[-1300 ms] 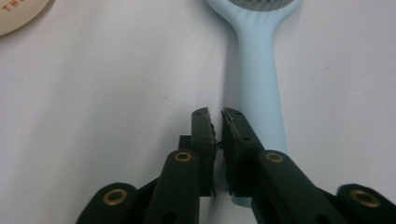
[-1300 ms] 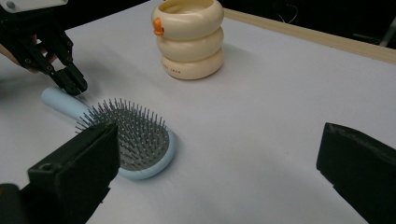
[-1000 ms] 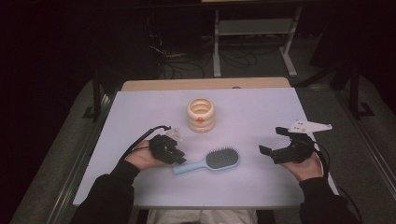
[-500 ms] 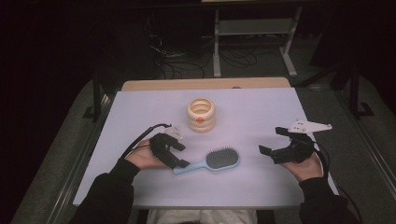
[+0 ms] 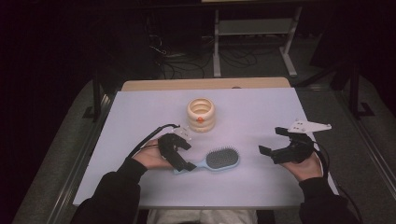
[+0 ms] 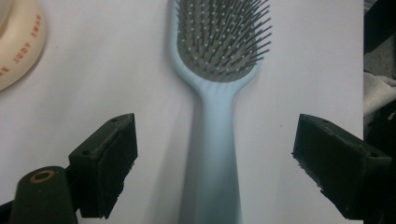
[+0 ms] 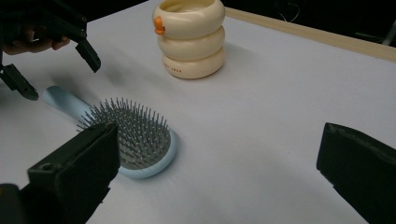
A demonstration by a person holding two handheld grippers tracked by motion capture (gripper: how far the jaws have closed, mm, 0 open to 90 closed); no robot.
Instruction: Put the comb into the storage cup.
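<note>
The light-blue hairbrush (image 5: 212, 161) lies bristles-up at lower centre of the high view on the tabletop (image 5: 140, 107), its handle between the wide-open jaws of the left tool (image 5: 180, 151), poised to grip, while the right tool (image 5: 275, 142) waits wide open at lower right.

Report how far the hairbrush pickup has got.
Done: the left gripper is open with its jaws on either side of the hairbrush handle. In hand: closing in. Left: shutting and lifting; the brush lies flat on the table. The right gripper is open, apart.
</note>
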